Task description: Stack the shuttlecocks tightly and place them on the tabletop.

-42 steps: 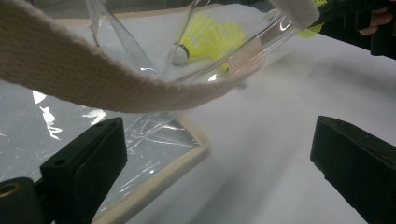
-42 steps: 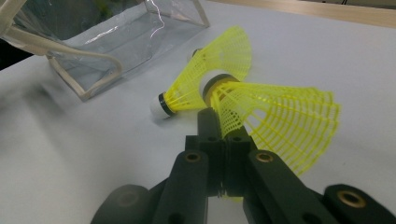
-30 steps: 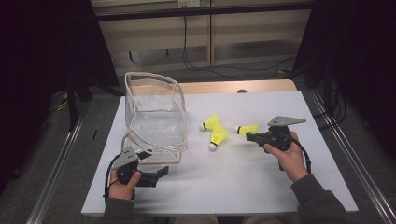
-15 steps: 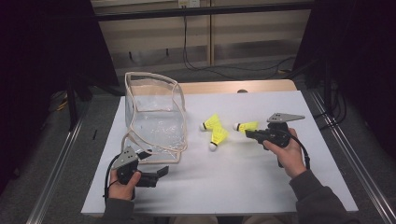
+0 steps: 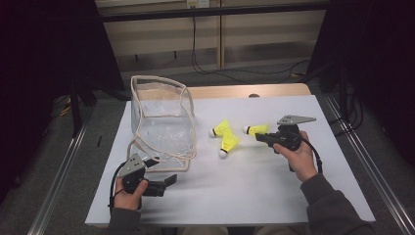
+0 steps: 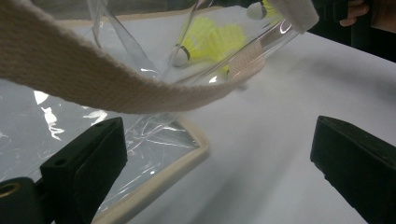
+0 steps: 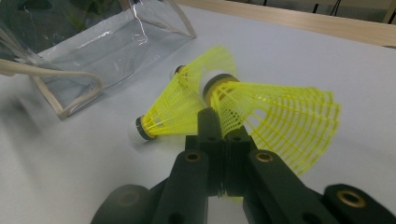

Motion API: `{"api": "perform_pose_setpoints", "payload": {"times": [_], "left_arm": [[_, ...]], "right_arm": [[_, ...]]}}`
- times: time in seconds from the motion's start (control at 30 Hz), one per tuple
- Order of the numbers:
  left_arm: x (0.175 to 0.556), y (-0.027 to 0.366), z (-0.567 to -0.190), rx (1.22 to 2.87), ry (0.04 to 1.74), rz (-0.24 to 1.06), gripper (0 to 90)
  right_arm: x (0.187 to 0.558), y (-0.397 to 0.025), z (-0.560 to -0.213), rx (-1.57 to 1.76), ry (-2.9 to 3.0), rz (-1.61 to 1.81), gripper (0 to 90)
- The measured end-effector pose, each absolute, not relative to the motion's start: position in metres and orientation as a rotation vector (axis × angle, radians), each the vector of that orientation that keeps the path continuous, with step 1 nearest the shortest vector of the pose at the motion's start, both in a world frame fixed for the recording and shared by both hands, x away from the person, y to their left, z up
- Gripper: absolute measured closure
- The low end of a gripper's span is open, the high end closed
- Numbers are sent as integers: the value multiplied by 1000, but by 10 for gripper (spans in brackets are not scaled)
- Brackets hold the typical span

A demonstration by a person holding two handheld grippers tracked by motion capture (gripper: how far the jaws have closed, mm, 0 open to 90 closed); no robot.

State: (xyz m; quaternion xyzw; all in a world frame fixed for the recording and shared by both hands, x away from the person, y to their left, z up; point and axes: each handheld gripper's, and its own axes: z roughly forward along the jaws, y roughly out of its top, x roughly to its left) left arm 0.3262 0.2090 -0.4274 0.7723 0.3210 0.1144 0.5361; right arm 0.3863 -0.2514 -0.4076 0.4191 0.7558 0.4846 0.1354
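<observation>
- Gripping a yellow shuttlecock (image 7: pixel 275 116) by its skirt edge, the right tool (image 7: pixel 219 126) is clamped shut; the squeeze is best kept light so the mesh is not crushed.
- Its long axis is seen lying level above the bench (image 5: pixel 274 186), cork toward the clear bag (image 5: pixel 161 122).
- The left tool (image 6: pixel 219 163) is held wide open beside the bag's near corner.

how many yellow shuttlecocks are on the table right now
3: one shuttlecock clamped in the right gripper, two loose ones beside the clear bag.
</observation>
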Motion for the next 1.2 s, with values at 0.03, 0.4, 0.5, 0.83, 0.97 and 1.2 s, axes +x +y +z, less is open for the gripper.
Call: {"api": "perform_pose_setpoints", "payload": {"times": [0.03,0.4,0.5,0.83,0.97,1.2], "left_arm": [[326,209,-427,1839,764,273,38],[326,209,-428,1834,764,271,38],[326,209,-428,1835,765,272,38],[327,208,-428,1837,764,271,38],[327,208,-428,1836,766,270,38],[327,208,-428,1837,764,271,38]], "right_arm": [[387,-251,-408,1215,2190,1403,892],[396,-251,-411,1219,2187,1399,892],[398,-251,-412,1218,2189,1398,892],[402,-250,-414,1218,2195,1393,892],[405,-250,-413,1215,2193,1394,892],[408,-249,-415,1211,2198,1383,892]]}}
